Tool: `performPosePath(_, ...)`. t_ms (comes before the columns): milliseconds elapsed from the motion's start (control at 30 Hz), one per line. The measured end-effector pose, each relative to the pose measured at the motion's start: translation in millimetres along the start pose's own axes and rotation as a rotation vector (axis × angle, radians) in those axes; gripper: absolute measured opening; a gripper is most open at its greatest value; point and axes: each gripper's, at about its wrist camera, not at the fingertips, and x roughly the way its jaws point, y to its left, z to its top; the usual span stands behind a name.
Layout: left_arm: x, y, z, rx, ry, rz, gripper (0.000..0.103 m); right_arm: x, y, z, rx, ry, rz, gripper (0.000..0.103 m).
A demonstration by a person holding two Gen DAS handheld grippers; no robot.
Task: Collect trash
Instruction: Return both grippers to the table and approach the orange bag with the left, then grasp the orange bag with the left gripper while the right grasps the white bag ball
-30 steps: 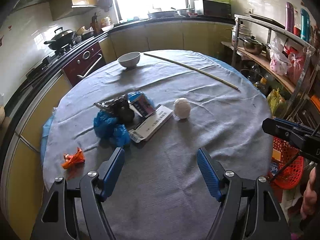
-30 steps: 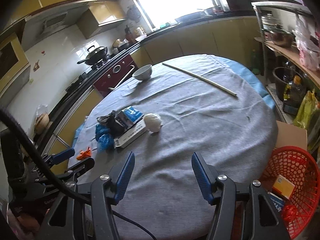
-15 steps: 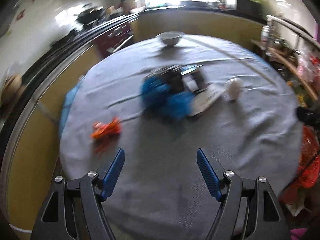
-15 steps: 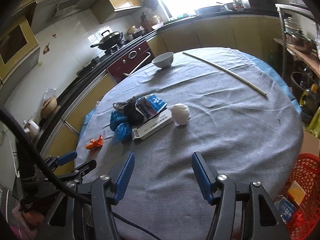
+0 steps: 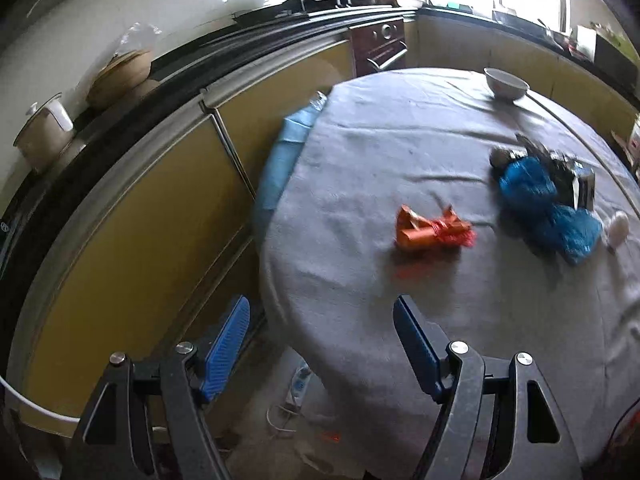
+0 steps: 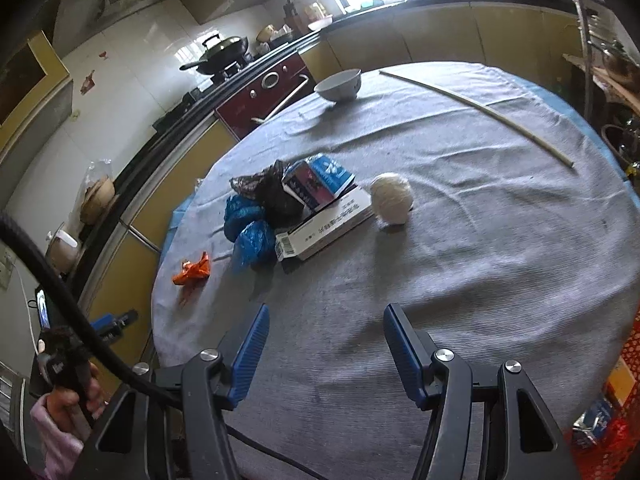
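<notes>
left claw (image 5: 322, 344): we've got it gaping with nothing between the blue pads, hanging over the near edge of the bench (image 5: 400, 152).
right claw (image 6: 324, 344): jaws apart too, nothing in them, above the grey cloth.
orange wrapper (image 5: 432, 230): crumpled, just past our left claw, off on its own.
blue bags (image 6: 248, 228): scrunched beside a black bag (image 6: 272, 196), touching the pile.
boxes (image 6: 324, 216): a small carton lying on a flat white box, right next to the bags.
paper ball (image 6: 392, 198): just beside the flat box.
bowl (image 6: 339, 85): far side, well apart.
stick (image 6: 476, 110): lying along the far right of the cloth.
</notes>
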Motion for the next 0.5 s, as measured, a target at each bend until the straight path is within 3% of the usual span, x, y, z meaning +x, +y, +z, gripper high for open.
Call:
performPosePath(300,28.8,-16.8,30.2,0.083,-0.017,-0.104,0.075,20.9,6.0,6.9,-0.019,0.032,-0.028,0.063)
performPosePath(500,47.2,-32.0,55.1,0.215,-0.062,-0.284,0.075,37.2,-11.6,31.1,0.008,0.006,-0.080,0.063)
